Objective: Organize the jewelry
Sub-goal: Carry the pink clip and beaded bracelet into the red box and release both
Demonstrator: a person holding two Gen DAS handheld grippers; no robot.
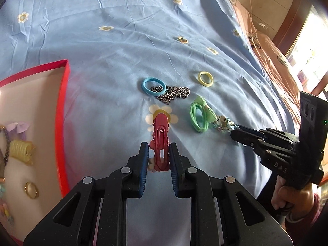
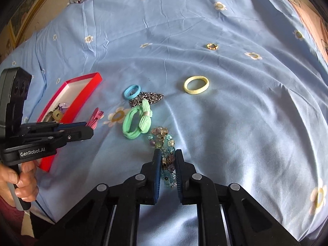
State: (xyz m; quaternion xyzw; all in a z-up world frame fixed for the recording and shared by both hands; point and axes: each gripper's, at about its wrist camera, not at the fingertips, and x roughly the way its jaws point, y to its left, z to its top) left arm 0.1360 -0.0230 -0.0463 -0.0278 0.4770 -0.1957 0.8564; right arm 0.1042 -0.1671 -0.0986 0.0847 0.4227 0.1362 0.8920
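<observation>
My left gripper [image 1: 158, 146] is shut on a red hair clip [image 1: 160, 141], held just above the blue sheet, right of the red tray [image 1: 63, 110]. It also shows in the right wrist view [image 2: 90, 130] with the clip [image 2: 95, 119]. My right gripper [image 2: 166, 153] is shut on a beaded bracelet [image 2: 164, 141] of blue and purple beads; in the left wrist view the gripper [image 1: 235, 135] holds the bracelet [image 1: 223, 124]. A green hair tie [image 1: 197, 115], a blue hair tie [image 1: 153, 86], a silver chain [image 1: 174, 94], a yellow hair tie [image 1: 205, 78] and a small ring [image 1: 182, 40] lie on the sheet.
The red tray [image 2: 82, 98] holds a yellow coil tie [image 1: 21, 150], a gold ring [image 1: 31, 189], a purple piece [image 1: 19, 128] and a dark chain. A brown blanket [image 1: 266, 47] lies at the bed's right side.
</observation>
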